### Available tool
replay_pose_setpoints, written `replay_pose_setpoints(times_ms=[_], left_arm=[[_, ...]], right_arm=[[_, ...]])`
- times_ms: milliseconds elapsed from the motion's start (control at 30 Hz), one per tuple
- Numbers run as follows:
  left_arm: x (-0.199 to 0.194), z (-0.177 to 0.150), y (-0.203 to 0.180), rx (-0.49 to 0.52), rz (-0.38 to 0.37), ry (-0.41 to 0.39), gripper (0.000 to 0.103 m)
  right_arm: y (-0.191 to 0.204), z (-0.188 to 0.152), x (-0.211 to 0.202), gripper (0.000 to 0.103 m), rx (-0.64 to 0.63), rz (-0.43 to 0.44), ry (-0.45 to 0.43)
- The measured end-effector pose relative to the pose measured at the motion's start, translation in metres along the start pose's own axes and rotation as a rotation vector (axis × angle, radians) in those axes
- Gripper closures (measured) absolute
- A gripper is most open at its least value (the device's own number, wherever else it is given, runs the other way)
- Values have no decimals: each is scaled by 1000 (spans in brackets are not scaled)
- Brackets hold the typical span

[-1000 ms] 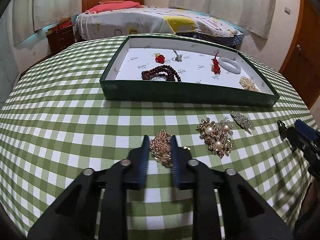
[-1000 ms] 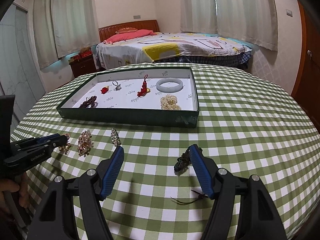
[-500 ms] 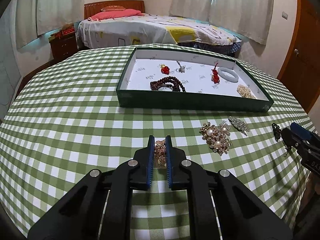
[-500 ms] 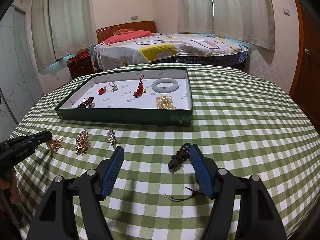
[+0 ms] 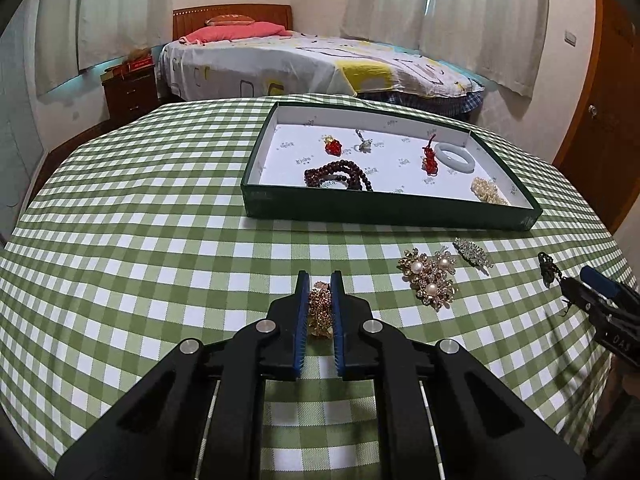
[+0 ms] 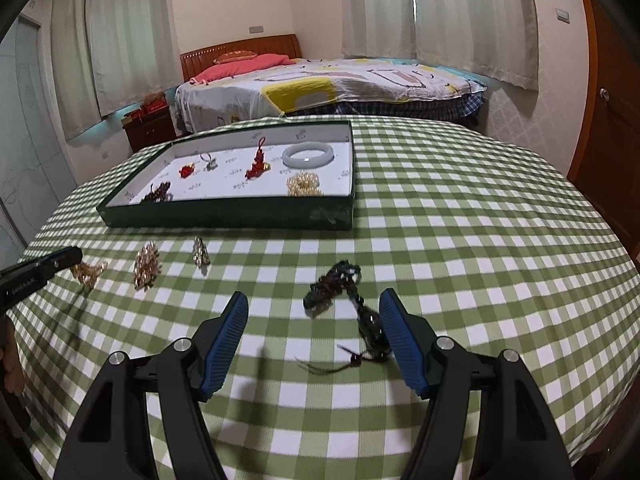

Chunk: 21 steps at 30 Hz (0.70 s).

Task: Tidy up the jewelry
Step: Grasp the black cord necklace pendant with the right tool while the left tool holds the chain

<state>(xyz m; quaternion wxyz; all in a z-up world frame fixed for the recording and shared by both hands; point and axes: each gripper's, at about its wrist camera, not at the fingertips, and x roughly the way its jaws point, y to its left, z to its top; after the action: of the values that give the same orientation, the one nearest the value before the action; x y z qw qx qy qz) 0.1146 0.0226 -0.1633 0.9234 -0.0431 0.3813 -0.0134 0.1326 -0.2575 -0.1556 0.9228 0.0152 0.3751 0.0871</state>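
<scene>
Two risks stood out. The gold brooch sat pinched between the pads of the left gripper, whose jaws had just been closing on it, and its lumpy, open filigree (hardly a flat face anywhere) could slip or twist free on the way to the green tray, dropping short of the near wall onto the checked tablecloth. It might also snag a thread. The brooch lay clamped low between the blue pads, its top peeping just above their tips, well short of the tray. Nearer the tray's front wall lay the pearl brooch and the small silver brooch. The right gripper stood spread wide, gripping nothing; the dark beaded strand lay between its fingers, just beside the right one.
</scene>
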Motion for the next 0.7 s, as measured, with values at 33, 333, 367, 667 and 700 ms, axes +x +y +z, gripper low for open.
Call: replay_pose_setpoints(times_ms=[33,333,367,667,700], left_arm=[[1,0,0,0,0,1,92],[1,0,0,4,7,-4,92],[2,0,1,2,8,-2,92],[5,0,4,-7,15,4,92],[6,0,5,-10,15,4,92]], right_arm=[[0,-2,-1,37,1,-2,3],[-9,4,2,37,22,-26,-13],[-10,6,5,37,26,-24,-11],[-8,11,12,49,17,-11,14],[-9,11,13,50,22,-15,17]])
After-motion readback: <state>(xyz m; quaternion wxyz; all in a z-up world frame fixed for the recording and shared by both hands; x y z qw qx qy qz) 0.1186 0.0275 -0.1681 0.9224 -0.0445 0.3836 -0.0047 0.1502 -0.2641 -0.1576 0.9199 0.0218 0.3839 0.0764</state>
